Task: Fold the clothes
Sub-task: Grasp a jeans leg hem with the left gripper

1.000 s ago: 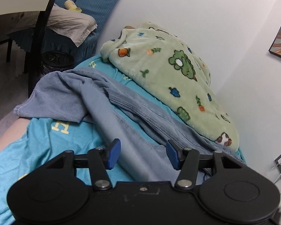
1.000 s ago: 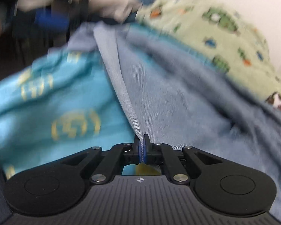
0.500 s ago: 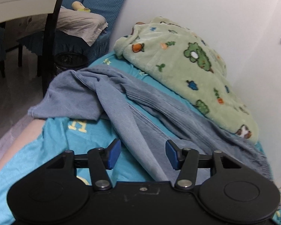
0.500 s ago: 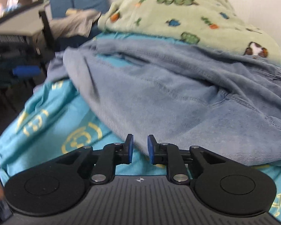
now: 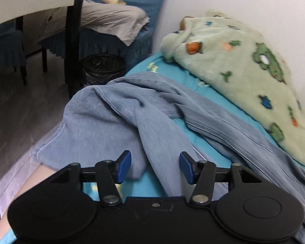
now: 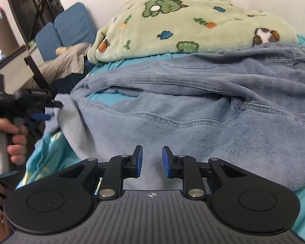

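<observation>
Light blue jeans [image 5: 156, 122] lie rumpled across a turquoise bedsheet [image 5: 211, 152], with the waist to the right [image 6: 274, 77] and the leg ends at the bed's left edge. My left gripper [image 5: 155, 166] hangs open just above a raised fold of one leg, with nothing pinched. In the right wrist view a hand [image 6: 12, 138] holds it at the far left, by the leg ends. My right gripper [image 6: 152, 160] hovers over the near leg; its jaws are opening, and the denim lies beneath the gap, not pressed by the pads.
A green fleece blanket [image 5: 244, 81] with cartoon prints is heaped along the white wall behind the jeans. Beyond the bed's end stand a black bin [image 5: 103, 69], a dark table leg [image 5: 73, 40] and a blue-covered chair with beige cloth [image 5: 103, 20].
The right gripper was shut on a jeans edge; it has let go, rolled level and opened. The left gripper has moved forward and down toward the leg ends, staying open.
</observation>
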